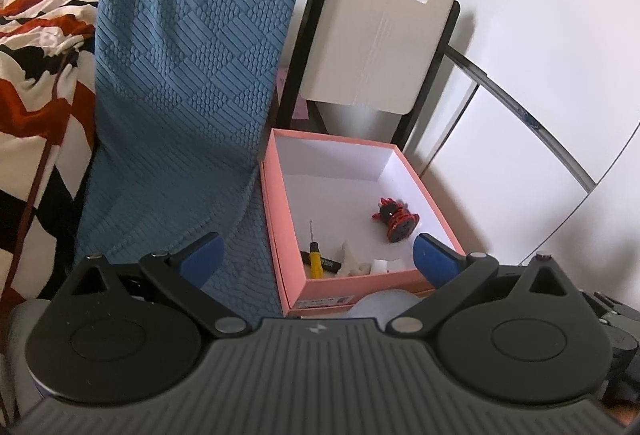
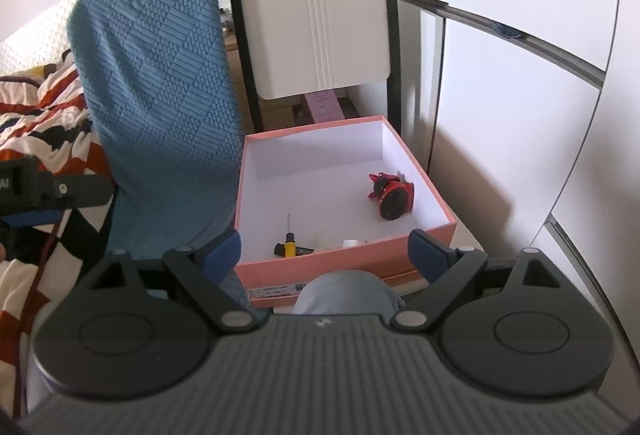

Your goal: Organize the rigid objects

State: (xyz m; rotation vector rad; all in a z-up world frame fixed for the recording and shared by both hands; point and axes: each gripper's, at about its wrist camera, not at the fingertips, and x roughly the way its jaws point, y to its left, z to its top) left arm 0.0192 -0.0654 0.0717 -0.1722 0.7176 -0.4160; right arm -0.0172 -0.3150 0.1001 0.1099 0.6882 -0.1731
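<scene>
We've got both sets of fingers spread wide with nothing in them: left gripper (image 1: pixel 318 259) and right gripper (image 2: pixel 324 253) both hang at the near edge of the pink box (image 1: pixel 276 203). Inside it, a yellow screwdriver (image 1: pixel 315 258) lies near-left beside small white pieces (image 1: pixel 382 265), and a red toy (image 1: pixel 396 220) sits right. A blue textured mat (image 1: pixel 188 75) leans left of the box, white chair (image 1: pixel 376 27) behind.

Blue textured mat (image 1: pixel 192 83) leans beside white chair (image 1: pixel 380 31); striped bedding (image 1: pixel 36 47), perhaps.
</scene>
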